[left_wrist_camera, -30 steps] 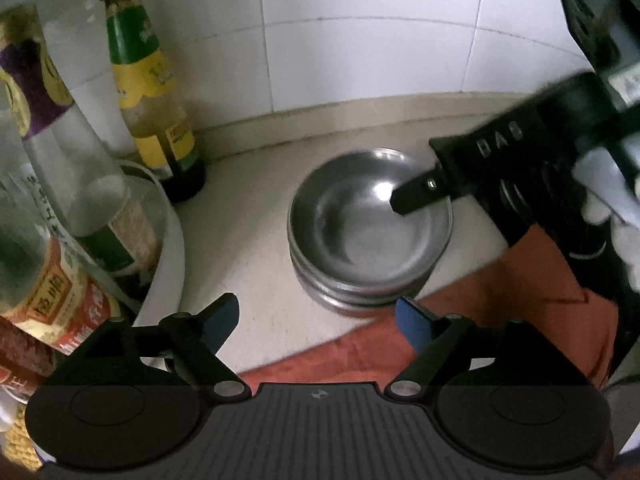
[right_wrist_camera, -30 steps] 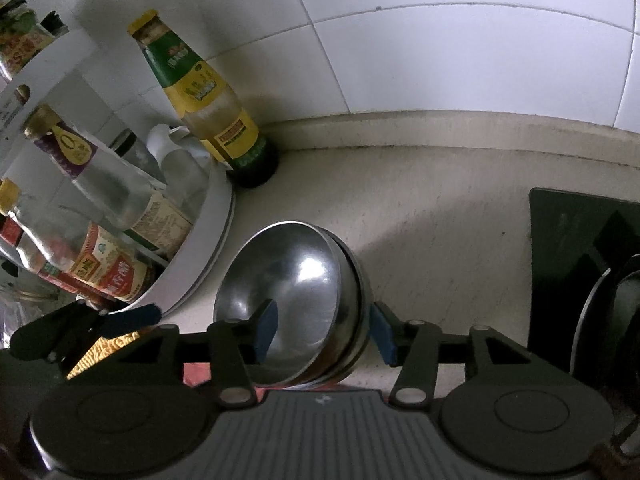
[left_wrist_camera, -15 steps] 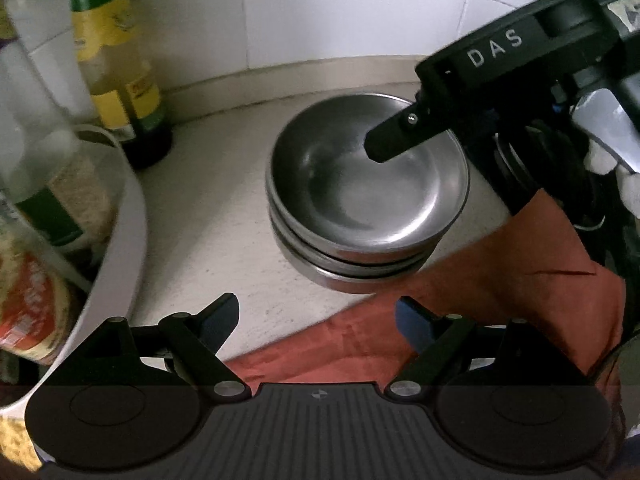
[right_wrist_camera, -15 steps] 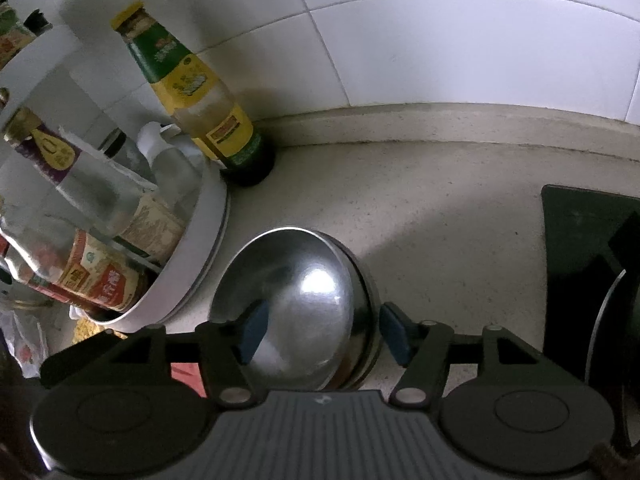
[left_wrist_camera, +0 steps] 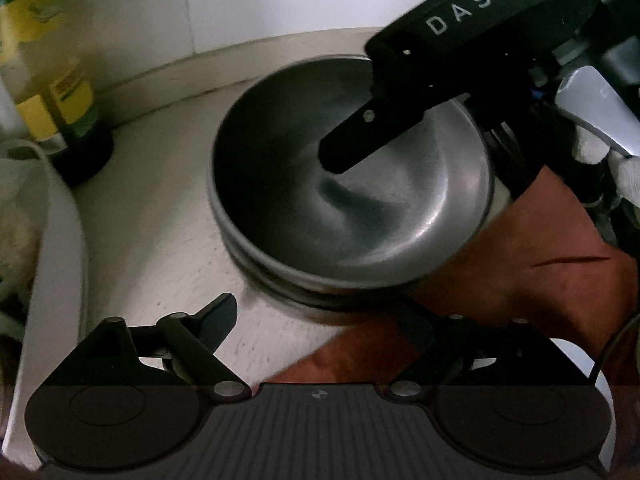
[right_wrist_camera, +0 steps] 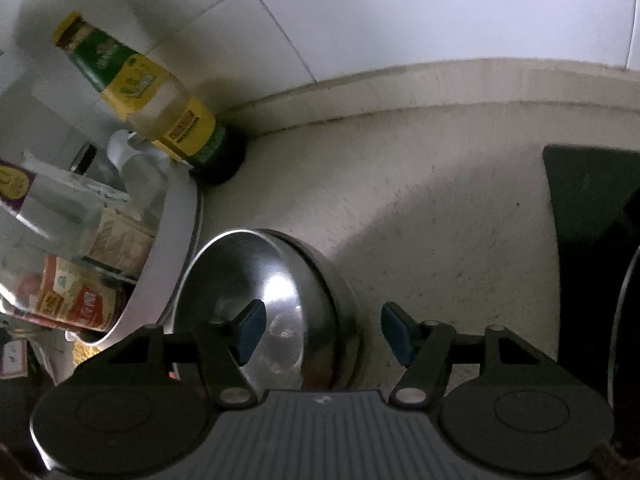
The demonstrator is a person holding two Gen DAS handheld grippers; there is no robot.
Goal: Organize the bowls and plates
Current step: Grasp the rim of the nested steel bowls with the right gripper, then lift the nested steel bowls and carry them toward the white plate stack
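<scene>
White wall tiles meet a pale counter (right_wrist_camera: 460,208) where the stack of steel bowls (left_wrist_camera: 352,200) sits, near the bottle (right_wrist_camera: 160,108) by the wall. The right gripper (right_wrist_camera: 324,330) has its jaws apart around the top bowl's rim, not pressing. The left gripper (left_wrist_camera: 320,320), in front of the stack, is opening its jaws, nothing between them. I think the right gripper should lift straight up, so the bowls stay nested.

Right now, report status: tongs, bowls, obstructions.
Left tongs opening, empty, near the bowl stack. Right tongs open, straddling its rim, no grip. Red cloth against the stack.
</scene>
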